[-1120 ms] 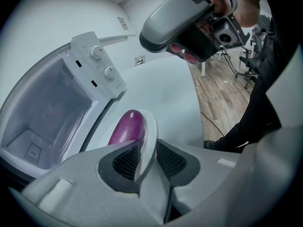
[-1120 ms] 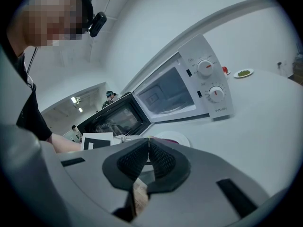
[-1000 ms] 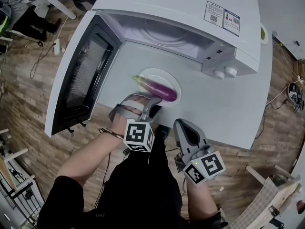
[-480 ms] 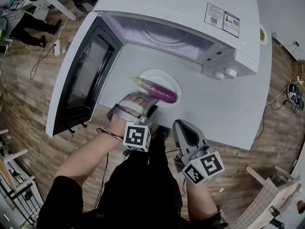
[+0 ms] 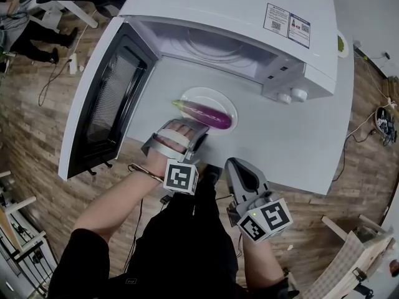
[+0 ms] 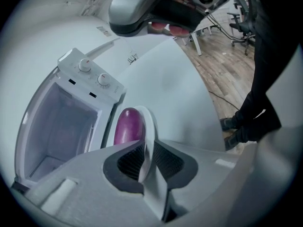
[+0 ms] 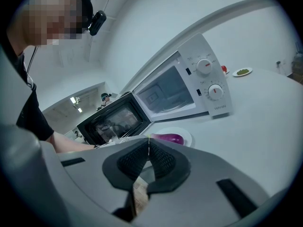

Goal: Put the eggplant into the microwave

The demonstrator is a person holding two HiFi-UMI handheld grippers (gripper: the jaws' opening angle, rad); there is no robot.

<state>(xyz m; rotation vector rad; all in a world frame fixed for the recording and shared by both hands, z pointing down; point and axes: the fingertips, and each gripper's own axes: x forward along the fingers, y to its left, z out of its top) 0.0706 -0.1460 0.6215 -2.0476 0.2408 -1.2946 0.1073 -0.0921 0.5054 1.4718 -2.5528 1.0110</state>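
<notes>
At the plate's near rim: L gripper (image 6: 144,162) clamped on it; R gripper (image 7: 149,157) shut, empty.

L gripper view shows the thin white rim of the plate (image 6: 147,124) pinched edge-on betw. the jaws, w/ the purple eggplant (image 6: 127,126) just past them. In head view the L gripper (image 5: 182,129) body covers that pinch. R gripper view: pads meet, nothing betw. them. In head view the R gripper (image 5: 243,172) hangs off the table's (image 5: 299,142) near edge, apart from the plate (image 5: 215,94). The eggplant (image 5: 206,114) lies on its side across the plate, green stem end twd the door (image 5: 109,98), which is swung open at left. Plate sits on the table right in front of the open microwave (image 5: 237,17), cavity empty. R gripper view adds the knobs (image 7: 206,66) front-on & a small dish (image 7: 242,72) w/ sth green beyond.
</notes>
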